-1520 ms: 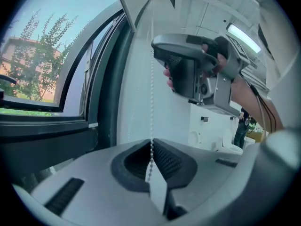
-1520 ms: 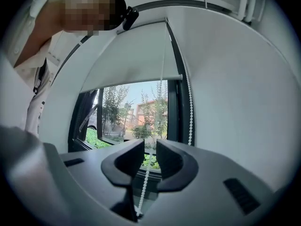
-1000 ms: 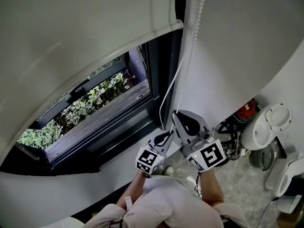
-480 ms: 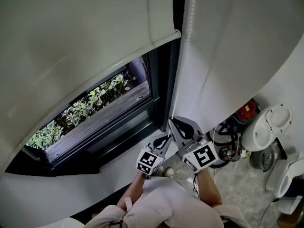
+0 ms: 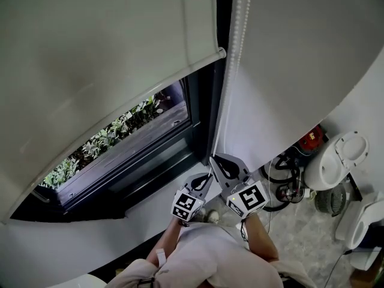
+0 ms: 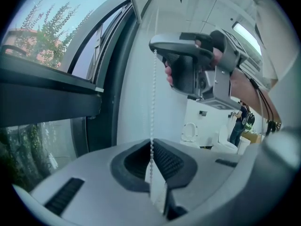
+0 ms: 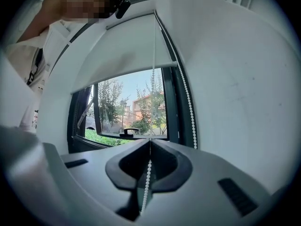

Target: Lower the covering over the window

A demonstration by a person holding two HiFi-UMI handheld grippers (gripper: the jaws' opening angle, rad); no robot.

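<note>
A white roller blind [image 5: 102,53] hangs over the upper part of a dark-framed window [image 5: 198,119]; its bottom bar [image 5: 204,60] crosses the glass at a slant. A white bead chain [image 5: 235,47] drops along the wall beside the frame. My right gripper [image 5: 217,161] is shut on this chain [image 7: 149,166], with the blind [image 7: 127,55] above it. Just below, my left gripper [image 5: 204,179] is shut on the same strand [image 6: 153,102], which runs straight up to the right gripper [image 6: 188,65]. A second strand [image 7: 188,107] hangs free at the right.
Green plants [image 5: 111,131] grow in a trough outside the glass. White toilets [image 5: 336,161], a red object [image 5: 311,140] and black cables [image 5: 282,173] sit on the floor at the right. The white wall [image 5: 288,71] is close behind the chain.
The blind's bottom bar has come lower over the window. My right gripper has moved down along the wall with the chain, closer to the left gripper, which stayed put.
</note>
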